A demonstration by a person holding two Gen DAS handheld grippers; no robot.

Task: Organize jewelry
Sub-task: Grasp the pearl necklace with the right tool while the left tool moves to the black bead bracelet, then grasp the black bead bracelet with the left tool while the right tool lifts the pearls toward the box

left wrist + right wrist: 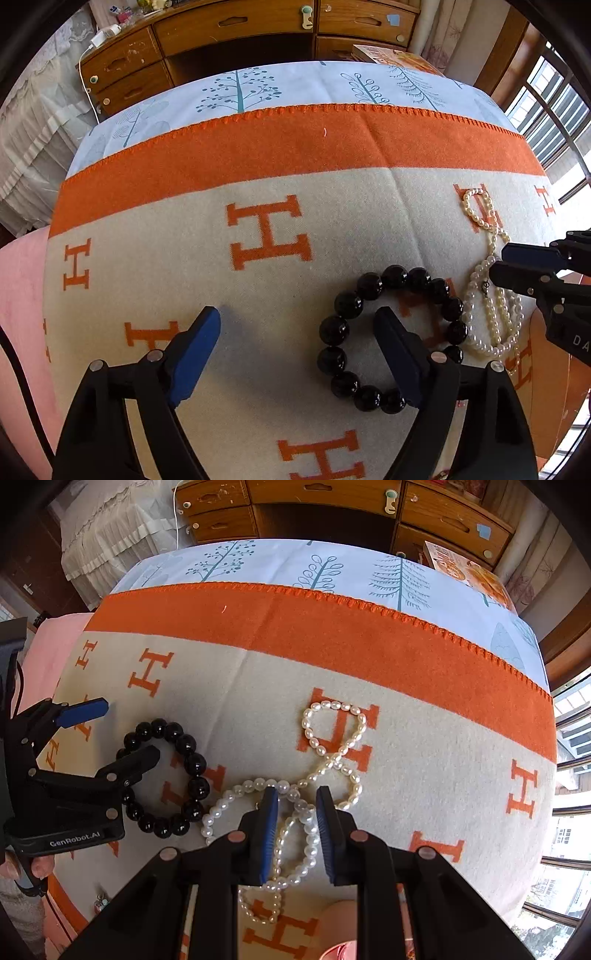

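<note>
A black bead bracelet (391,338) lies on the cream and orange blanket (280,147), with a white pearl necklace (491,280) tangled in loops to its right. My left gripper (297,319) is open wide; its right finger sits inside the bracelet's ring, its left finger on bare blanket. In the right wrist view the bracelet (168,775) is at left and the necklace (317,760) is centre. My right gripper (296,794) is partly open, its fingers straddling strands of the necklace without pinching them.
A light blue tree-print cloth (295,86) covers the table beyond the blanket. A wooden dresser (236,33) stands behind. An orange box (469,570) rests at the far right edge. A small metal piece (100,901) lies at the near left. Windows are on the right.
</note>
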